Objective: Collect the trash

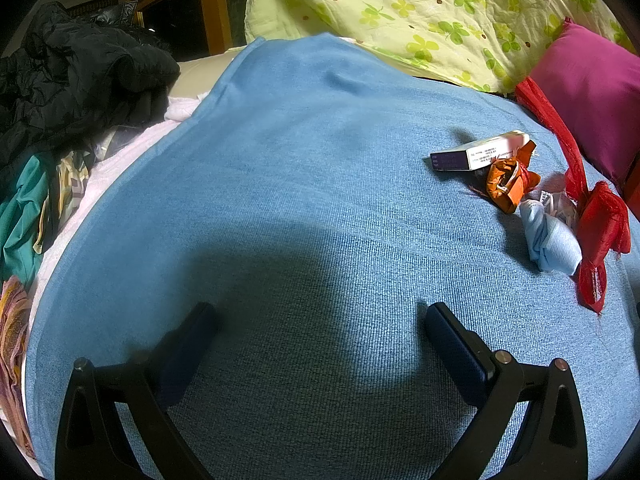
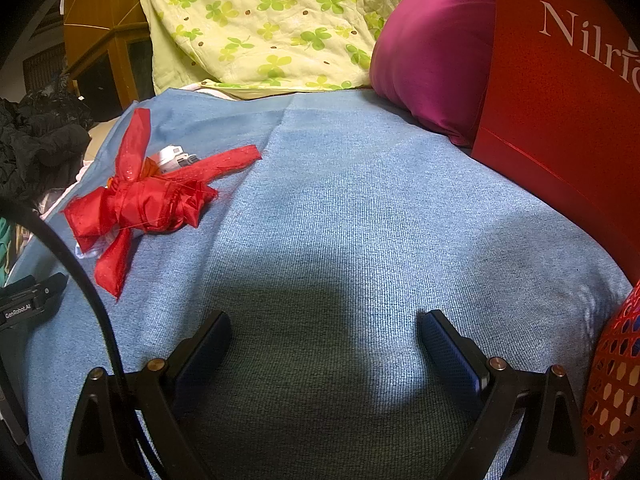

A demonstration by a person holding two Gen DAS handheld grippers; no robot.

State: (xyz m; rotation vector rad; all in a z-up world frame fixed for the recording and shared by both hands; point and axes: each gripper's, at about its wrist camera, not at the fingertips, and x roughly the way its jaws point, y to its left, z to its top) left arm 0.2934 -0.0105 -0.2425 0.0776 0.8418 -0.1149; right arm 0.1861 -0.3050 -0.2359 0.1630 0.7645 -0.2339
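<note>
A small pile of trash lies on the blue blanket [image 1: 280, 200]. In the left wrist view it sits at the right: a purple and white carton [image 1: 478, 155], a crumpled orange wrapper [image 1: 508, 184], a wad of light blue cloth [image 1: 550, 240] and a red ribbon [image 1: 600, 232]. My left gripper [image 1: 320, 320] is open over bare blanket, well short and left of the pile. In the right wrist view the red ribbon [image 2: 140, 200] covers most of the pile at the left, with the carton [image 2: 172, 158] peeking out behind. My right gripper [image 2: 324, 328] is open and empty, right of the pile.
A red mesh basket [image 2: 612, 392] shows at the lower right edge, behind it a red box [image 2: 560, 120] and a magenta pillow [image 2: 432, 60]. A green clover quilt [image 1: 420, 12] lies at the back. Black clothing [image 1: 80, 76] and other fabrics crowd the left side. The other gripper's body [image 2: 28, 304] is at left.
</note>
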